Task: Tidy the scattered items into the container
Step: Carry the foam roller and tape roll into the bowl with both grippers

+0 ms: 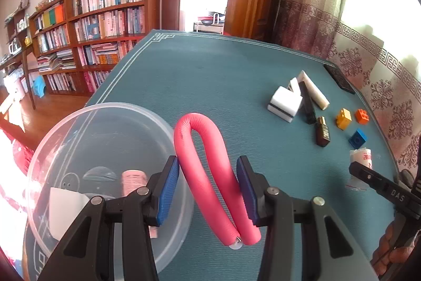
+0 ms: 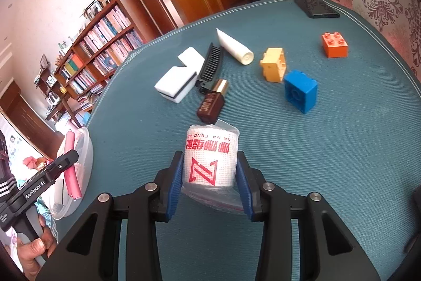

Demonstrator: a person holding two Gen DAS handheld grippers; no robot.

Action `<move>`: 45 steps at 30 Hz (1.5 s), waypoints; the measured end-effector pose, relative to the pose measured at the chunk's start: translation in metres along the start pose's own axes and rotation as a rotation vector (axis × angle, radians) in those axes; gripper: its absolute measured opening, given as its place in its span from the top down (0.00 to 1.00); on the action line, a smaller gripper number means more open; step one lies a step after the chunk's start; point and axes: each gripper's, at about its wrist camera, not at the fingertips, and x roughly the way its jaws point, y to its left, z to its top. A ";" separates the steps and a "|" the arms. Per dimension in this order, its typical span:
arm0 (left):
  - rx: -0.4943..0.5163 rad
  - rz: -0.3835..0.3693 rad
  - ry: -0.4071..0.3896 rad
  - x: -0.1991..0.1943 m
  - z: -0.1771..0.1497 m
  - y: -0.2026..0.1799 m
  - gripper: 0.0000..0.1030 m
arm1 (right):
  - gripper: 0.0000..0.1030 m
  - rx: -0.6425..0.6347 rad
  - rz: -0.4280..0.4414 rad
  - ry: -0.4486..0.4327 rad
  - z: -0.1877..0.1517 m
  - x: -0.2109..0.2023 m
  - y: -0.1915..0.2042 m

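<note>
My left gripper is shut on a pink foam roller bent into a U, held just right of the clear round container. A pink thread spool and a white piece lie inside that tub. In the right wrist view, my right gripper is shut on a white bandage roll with red print, wrapped in plastic and resting on the teal mat. The same roll shows at the right edge of the left wrist view. The container sits far to the left of the right gripper.
Beyond the roll lie a brown bottle, white sponge blocks, a black comb, a white tube, and yellow, blue and orange bricks. A black phone lies at the far edge by the curtain.
</note>
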 end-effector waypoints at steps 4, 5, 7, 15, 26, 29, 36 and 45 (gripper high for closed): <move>-0.043 0.031 -0.016 -0.003 0.004 0.026 0.51 | 0.60 -0.029 0.026 0.019 0.000 0.009 0.024; -0.051 0.039 -0.019 -0.004 0.005 0.032 0.51 | 0.60 -0.038 0.030 0.023 -0.001 0.011 0.030; -0.064 0.050 -0.026 -0.004 0.007 0.044 0.51 | 0.60 -0.054 0.039 0.032 -0.002 0.015 0.042; -0.102 0.077 -0.037 0.000 0.013 0.086 0.51 | 0.60 -0.118 0.072 0.062 -0.009 0.029 0.086; -0.144 0.098 -0.026 0.013 0.014 0.128 0.51 | 0.60 -0.229 0.127 0.093 -0.016 0.043 0.147; -0.149 0.097 -0.020 0.017 0.014 0.137 0.51 | 0.60 -0.256 0.143 0.100 -0.017 0.047 0.164; -0.152 0.064 -0.012 0.018 0.016 0.143 0.51 | 0.60 -0.321 0.187 0.097 -0.017 0.054 0.205; -0.190 0.031 0.009 0.016 0.012 0.158 0.43 | 0.60 -0.391 0.210 0.103 -0.005 0.080 0.240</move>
